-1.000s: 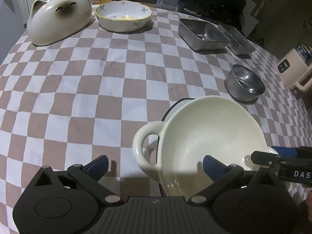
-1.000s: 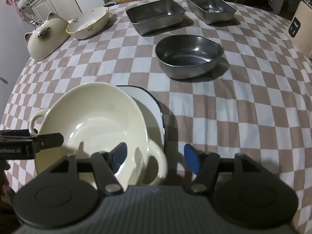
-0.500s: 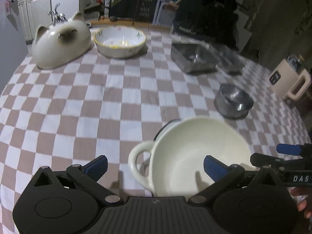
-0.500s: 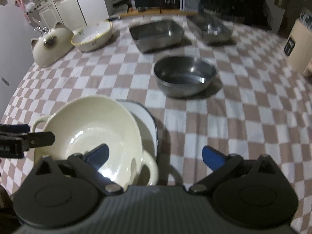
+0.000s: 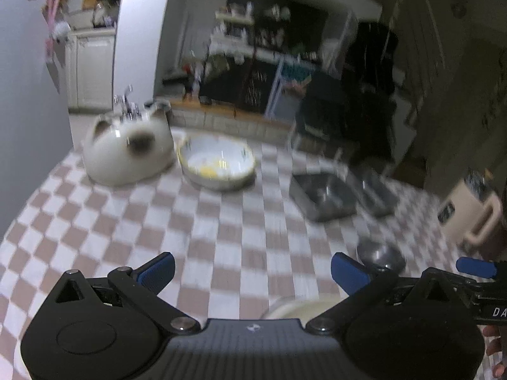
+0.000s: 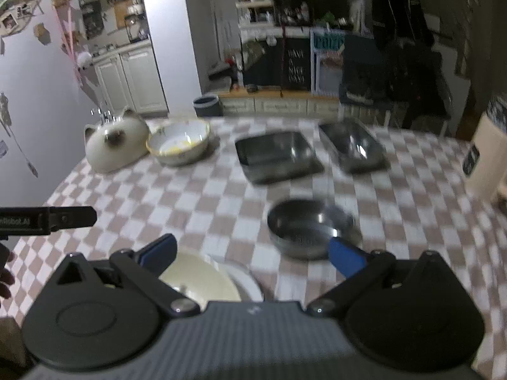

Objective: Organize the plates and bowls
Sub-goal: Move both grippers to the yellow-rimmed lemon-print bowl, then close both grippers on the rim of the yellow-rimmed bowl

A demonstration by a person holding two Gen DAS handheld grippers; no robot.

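Observation:
The cream two-handled bowl (image 6: 202, 280) rests on a white plate with a dark rim (image 6: 247, 281) near the table's front; only a sliver of the bowl (image 5: 298, 308) shows in the left wrist view. My left gripper (image 5: 252, 267) hangs open above the checked cloth, nothing between its fingers. My right gripper (image 6: 250, 253) is open wide and empty, just above the bowl. A round steel bowl (image 6: 309, 228) (image 5: 380, 255) stands to the right. Both views are blurred.
At the back stand a cat-shaped ceramic lid (image 5: 126, 152), a flowered bowl with a yellow rim (image 5: 217, 161) and two steel rectangular trays (image 6: 275, 155) (image 6: 353, 147). A beige appliance (image 5: 469, 215) sits at the right edge. The checked tablecloth (image 5: 206, 221) covers the table.
Both grippers have risen and tilted up, so the bowl has slid to the bottom of both views. The right gripper's jaws came off the bowl's handle and spread wide.

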